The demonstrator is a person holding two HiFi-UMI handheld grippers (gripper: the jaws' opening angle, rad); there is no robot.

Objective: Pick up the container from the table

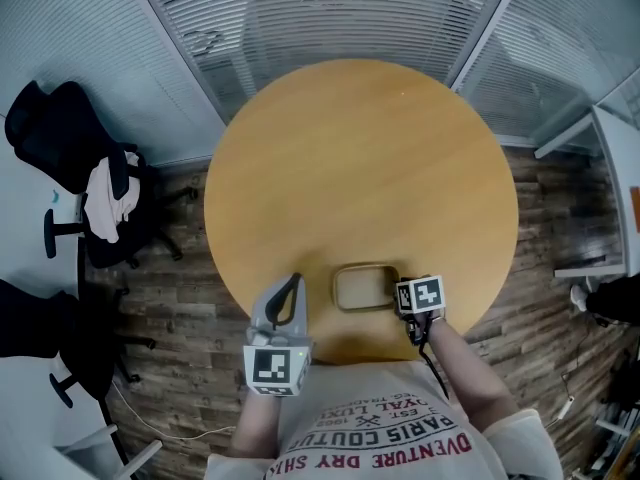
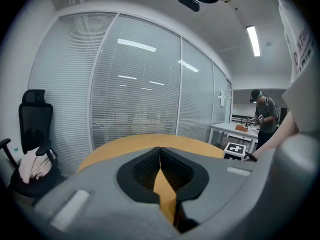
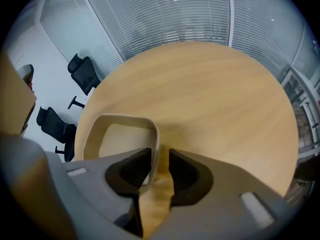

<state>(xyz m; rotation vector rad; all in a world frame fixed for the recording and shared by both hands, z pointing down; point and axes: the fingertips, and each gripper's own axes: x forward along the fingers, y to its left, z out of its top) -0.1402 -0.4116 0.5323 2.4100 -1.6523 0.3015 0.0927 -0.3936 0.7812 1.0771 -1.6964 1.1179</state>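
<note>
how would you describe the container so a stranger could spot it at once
Find the round wooden table by the blinds. Near its closest edge sits the container, a tan, empty, open tub with rounded corners. It is the only thing on the table, with the right gripper straddling one wall.

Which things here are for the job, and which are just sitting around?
For the job: container; right tool, open astride its wall; table under it.
Just sitting around: left tool, shut and empty; black office chairs; cloth draped on one chair.
</note>
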